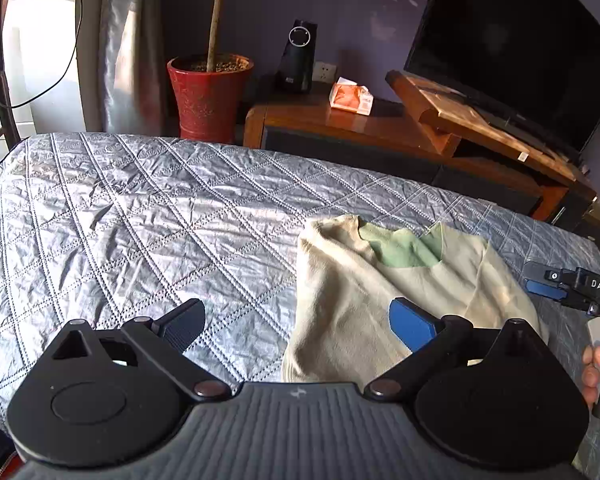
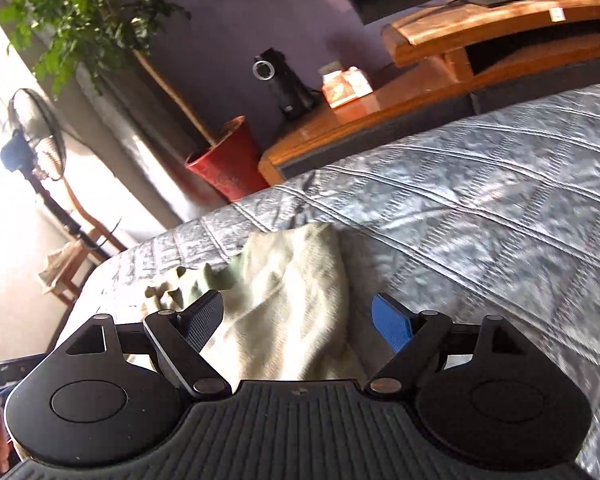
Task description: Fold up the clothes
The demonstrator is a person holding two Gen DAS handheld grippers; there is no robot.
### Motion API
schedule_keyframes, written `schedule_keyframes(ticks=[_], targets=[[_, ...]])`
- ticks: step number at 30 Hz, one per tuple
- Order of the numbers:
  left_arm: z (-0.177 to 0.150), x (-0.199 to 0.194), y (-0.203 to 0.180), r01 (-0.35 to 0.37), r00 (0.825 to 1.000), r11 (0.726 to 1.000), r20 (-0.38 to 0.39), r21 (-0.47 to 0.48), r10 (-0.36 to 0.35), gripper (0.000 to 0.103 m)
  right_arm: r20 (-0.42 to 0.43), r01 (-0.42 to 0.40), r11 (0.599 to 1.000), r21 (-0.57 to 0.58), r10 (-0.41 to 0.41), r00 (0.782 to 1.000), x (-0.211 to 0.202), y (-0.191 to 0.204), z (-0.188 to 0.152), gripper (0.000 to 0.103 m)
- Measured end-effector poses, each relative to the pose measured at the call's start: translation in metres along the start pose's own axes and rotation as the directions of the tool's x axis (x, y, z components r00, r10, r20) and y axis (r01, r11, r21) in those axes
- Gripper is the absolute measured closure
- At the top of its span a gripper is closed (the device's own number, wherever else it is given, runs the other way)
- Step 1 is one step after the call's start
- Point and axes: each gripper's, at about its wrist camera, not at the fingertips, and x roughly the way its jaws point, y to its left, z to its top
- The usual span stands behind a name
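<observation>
left wrist view: the left hand-held gripper has its two fingers wide apart with nothing pinched between them. a pale shirt with a green neck lies flat on the grey quilted bed, at about 3 o'clock from the middle of the picture. the right hand-held gripper pokes in at 3 o'clock, just beside the shirt, with a hand on its handle. a red plant pot stands at 11 o'clock.

right wrist view: the picture is blurry. the right hand-held gripper is wide apart too and holds nothing. the shirt lies on the bed right in front, near 6 o'clock.
</observation>
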Motion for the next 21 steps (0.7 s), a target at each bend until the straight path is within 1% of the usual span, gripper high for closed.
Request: schedule_keyframes(ticks=[2, 3, 5, 6, 7, 8, 9, 11, 13, 14, 16, 18, 19, 20, 21], targets=[[0.005, 0.015, -0.001, 0.011, 1.000, 1.000, 0.014, 0.023, -0.011, 0.005, -0.026, 0.006, 0.999, -0.047, -0.007, 1.000, 0.013, 0.006, 0.012, 0.017], [0.007, 0.023, 0.001, 0.024, 1.000, 1.000, 0.011, 0.008, -0.024, 0.005, -0.027, 0.006, 0.998, -0.061, -0.008, 1.000, 0.017, 0.007, 0.017, 0.017], [0.006, 0.043, 0.012, 0.070, 0.997, 0.994, -0.010, -0.086, -0.071, 0.011, -0.027, -0.001, 0.997, -0.076, -0.001, 1.000, 0.024, 0.006, 0.028, 0.017], [0.006, 0.051, 0.016, 0.097, 0.995, 0.987, -0.010, -0.131, -0.099, 0.012, -0.026, -0.005, 0.997, -0.079, 0.003, 1.000, 0.027, 0.006, 0.033, 0.017], [0.005, 0.057, 0.017, 0.111, 0.994, 0.981, -0.006, -0.156, -0.113, 0.013, -0.033, -0.012, 0.997, -0.079, 0.010, 0.999, 0.030, 0.004, 0.037, 0.017], [0.006, 0.062, 0.016, 0.114, 0.993, 0.982, 0.001, -0.152, -0.115, 0.013, -0.044, -0.021, 0.997, -0.078, 0.018, 0.999, 0.033, 0.002, 0.041, 0.017], [0.006, 0.066, 0.011, 0.108, 0.994, 0.987, 0.006, -0.120, -0.109, 0.012, -0.056, -0.030, 0.997, -0.077, 0.026, 0.998, 0.037, -0.001, 0.044, 0.017], [0.003, 0.074, 0.001, 0.092, 0.996, 0.995, -0.010, -0.031, -0.092, 0.012, -0.107, -0.062, 0.994, -0.087, 0.052, 0.993, 0.045, -0.004, 0.044, 0.017], [-0.001, 0.083, -0.007, 0.083, 0.996, 0.996, -0.034, 0.042, -0.081, 0.012, -0.166, -0.098, 0.990, -0.097, 0.081, 0.983, 0.053, -0.007, 0.043, 0.017], [-0.005, 0.086, -0.008, 0.093, 0.995, 0.995, -0.038, 0.047, -0.092, 0.009, -0.180, -0.109, 0.988, -0.106, 0.089, 0.980, 0.056, -0.007, 0.041, 0.017], [-0.010, 0.086, -0.007, 0.133, 0.991, 0.991, -0.015, 0.035, -0.132, 0.004, -0.168, -0.133, 0.986, -0.102, 0.115, 0.979, 0.057, -0.011, 0.040, 0.015], [-0.009, 0.086, -0.003, 0.184, 0.983, 0.983, 0.001, -0.001, -0.184, 0.009, -0.147, -0.165, 0.985, -0.049, 0.156, 0.977, 0.059, -0.019, 0.042, 0.015], [-0.009, 0.086, -0.001, 0.212, 0.977, 0.977, 0.003, -0.013, -0.212, 0.022, -0.140, -0.177, 0.984, -0.034, 0.171, 0.975, 0.060, -0.022, 0.042, 0.015], [-0.009, 0.086, 0.000, 0.240, 0.971, 0.971, 0.005, -0.026, -0.239, 0.026, -0.142, -0.169, 0.984, -0.051, 0.160, 0.977, 0.061, -0.020, 0.042, 0.016], [-0.009, 0.086, 0.000, 0.244, 0.970, 0.970, 0.005, -0.021, -0.244, 0.027, -0.148, -0.148, 0.985, -0.083, 0.135, 0.980, 0.062, -0.017, 0.042, 0.027]])
